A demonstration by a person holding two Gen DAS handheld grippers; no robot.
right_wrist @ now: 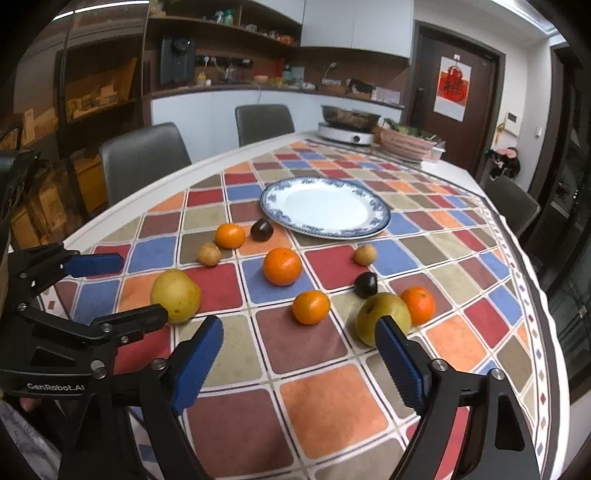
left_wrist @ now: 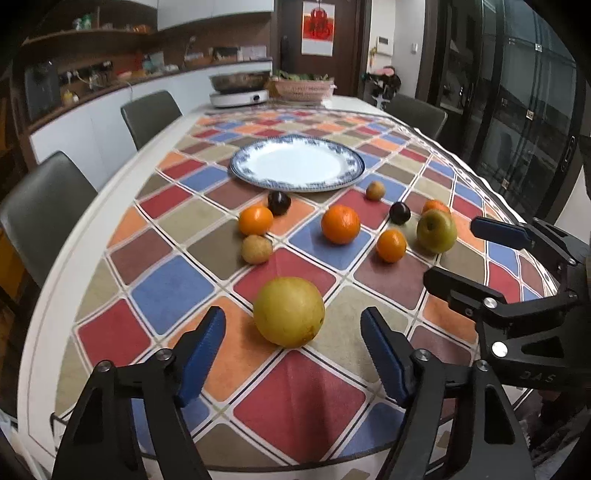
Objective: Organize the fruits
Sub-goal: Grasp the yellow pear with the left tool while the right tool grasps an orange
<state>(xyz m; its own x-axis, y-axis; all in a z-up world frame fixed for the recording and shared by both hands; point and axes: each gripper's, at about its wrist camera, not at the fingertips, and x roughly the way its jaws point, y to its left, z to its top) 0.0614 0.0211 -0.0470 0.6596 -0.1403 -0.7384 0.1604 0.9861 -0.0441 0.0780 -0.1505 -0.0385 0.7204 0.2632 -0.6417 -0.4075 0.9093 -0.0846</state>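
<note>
Both grippers were held wide open and empty above the worktop (left_wrist: 92,236). A yellow pear (left_wrist: 289,312) was seen just ahead of the left gripper (left_wrist: 293,354), a green apple (right_wrist: 382,317) just beyond the right gripper (right_wrist: 299,356), the plate (right_wrist: 325,206) farther off.

A long worktop (right_wrist: 524,258) under a chequered cloth of red, blue, orange and tan fills the room. Grey chairs (right_wrist: 144,155) line its left side, another (left_wrist: 417,110) stands far right. Beyond them white cabinets (right_wrist: 207,110) run below dark wooden shelves (right_wrist: 221,33) crowded with small items. A dark door (right_wrist: 476,92) carrying a red poster (right_wrist: 452,86) closes the far wall; dark glass panels (left_wrist: 517,92) line the right
</note>
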